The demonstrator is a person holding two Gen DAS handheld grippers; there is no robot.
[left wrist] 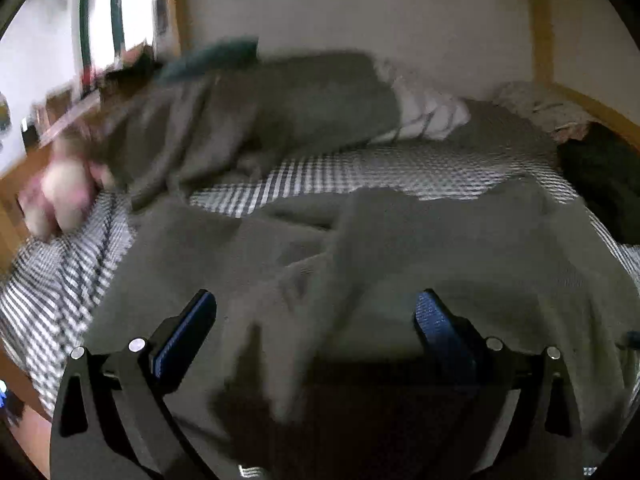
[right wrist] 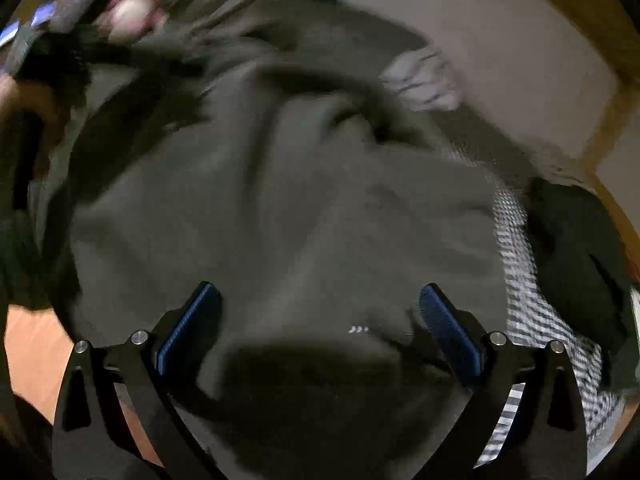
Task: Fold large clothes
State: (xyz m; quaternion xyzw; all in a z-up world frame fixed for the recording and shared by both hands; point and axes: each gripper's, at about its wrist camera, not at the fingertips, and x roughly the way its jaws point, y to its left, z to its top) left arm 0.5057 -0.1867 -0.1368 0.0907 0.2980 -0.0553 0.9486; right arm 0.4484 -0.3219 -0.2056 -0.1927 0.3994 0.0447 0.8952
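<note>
Both tongs gape, gripping nothing: left tongs point(left wrist: 316, 320) and right tongs point(right wrist: 320, 316) each hover over the rumpled grey garment point(left wrist: 400, 248), which lies directly ahead and beneath them on the checked bed point(left wrist: 360, 168). Neither looks nearer; blur hides its long axis. Dark clothes point(left wrist: 600, 184) sit rightward.

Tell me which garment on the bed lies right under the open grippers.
The grey-green garment, spread across the checked sheet beneath the left gripper and right gripper. The black garment sits bunched at the far right edge.
</note>
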